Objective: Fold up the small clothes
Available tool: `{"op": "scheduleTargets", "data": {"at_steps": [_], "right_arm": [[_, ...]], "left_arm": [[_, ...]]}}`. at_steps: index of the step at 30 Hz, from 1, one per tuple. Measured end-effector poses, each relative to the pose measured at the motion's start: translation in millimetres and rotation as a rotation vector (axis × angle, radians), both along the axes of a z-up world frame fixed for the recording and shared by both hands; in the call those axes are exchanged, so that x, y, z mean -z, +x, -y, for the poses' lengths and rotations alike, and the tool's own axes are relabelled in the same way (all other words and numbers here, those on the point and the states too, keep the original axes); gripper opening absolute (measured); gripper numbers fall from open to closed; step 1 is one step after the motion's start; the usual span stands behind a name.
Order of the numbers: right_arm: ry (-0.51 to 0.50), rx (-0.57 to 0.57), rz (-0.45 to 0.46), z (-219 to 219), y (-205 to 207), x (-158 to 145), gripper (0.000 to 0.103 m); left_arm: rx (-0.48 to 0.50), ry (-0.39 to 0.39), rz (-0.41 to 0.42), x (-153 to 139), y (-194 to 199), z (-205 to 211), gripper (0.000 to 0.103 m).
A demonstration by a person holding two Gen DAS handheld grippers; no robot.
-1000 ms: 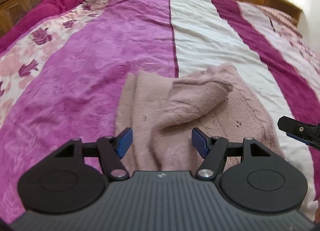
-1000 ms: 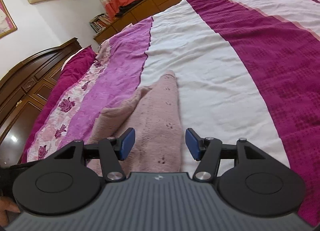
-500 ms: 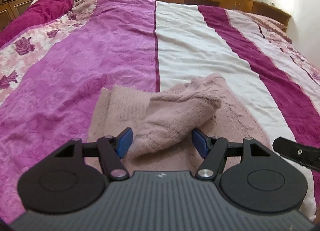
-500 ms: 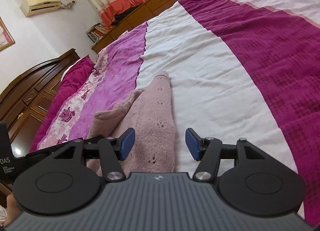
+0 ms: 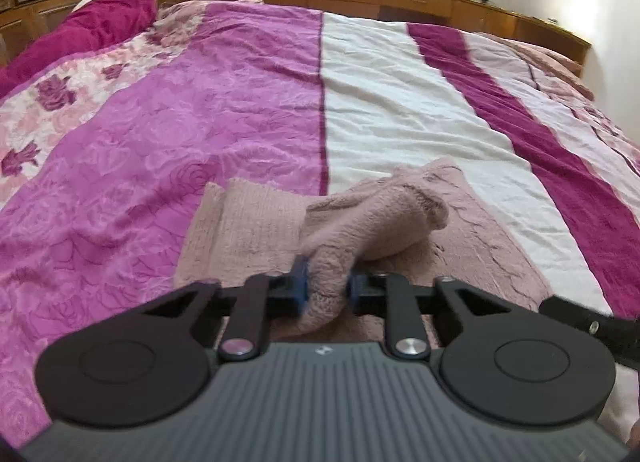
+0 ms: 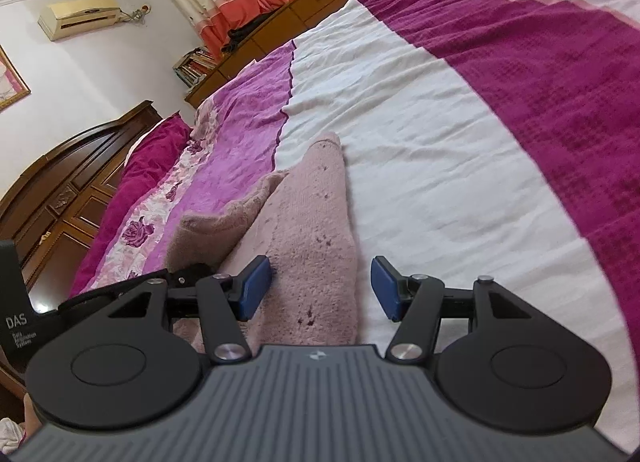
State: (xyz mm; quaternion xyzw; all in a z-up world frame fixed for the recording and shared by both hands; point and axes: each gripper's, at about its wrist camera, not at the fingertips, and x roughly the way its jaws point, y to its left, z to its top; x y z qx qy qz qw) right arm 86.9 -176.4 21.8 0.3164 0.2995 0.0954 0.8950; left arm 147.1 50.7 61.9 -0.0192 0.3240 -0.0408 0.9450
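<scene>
The left gripper, wide open over the cloth 0.5 s ago, has now pinched its blue pads onto the rolled sleeve of the pink knitted garment, which lies near the bed's near edge on the white stripe, so the sleeve fold can likely begin. The right gripper remains wide open, holding nothing, above the garment's right edge. On the left tool's side reads "DAS"; smaller lines beneath are illegible.
</scene>
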Motion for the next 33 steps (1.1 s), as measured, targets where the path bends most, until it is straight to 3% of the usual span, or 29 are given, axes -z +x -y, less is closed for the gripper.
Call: {"op": "scheduleTargets", "data": {"at_steps": [9,12,15,19,22,24,33], "right_arm": [[-0.064,-0.098,0.070,-29.7,-6.3,-11.3,0.064],[-0.088,-0.117,0.079,-37.4,-7.2,-12.0,0.064],[-0.116,-0.124,0.079,-41.0,-8.0,-11.9,0.064],[-0.109,-0.125,0.069,-38.1,-7.5,-8.6,0.064],[-0.104,-0.123,0.064,-36.7,-6.8,-7.0,0.064],[-0.109,-0.126,0.064,-35.9,-7.2,-7.1,0.064],[-0.093,-0.108,0.047,-31.6,-8.9,-5.0,0.064]], "left_arm": [[-0.094,-0.165,0.071,-32.8,-1.8,-43.3,0.014],[-0.136,-0.143,0.006,-17.8,20.6,-56.6,0.013],[-0.164,-0.188,-0.101,3.4,35.1,-70.5,0.013],[-0.158,-0.267,-0.076,1.8,19.8,-80.9,0.016],[-0.135,-0.284,-0.084,-0.1,10.1,-81.3,0.025],[-0.123,-0.286,-0.097,1.2,4.4,-82.1,0.037],[-0.124,-0.322,-0.130,16.6,-11.2,-81.8,0.041]]}}
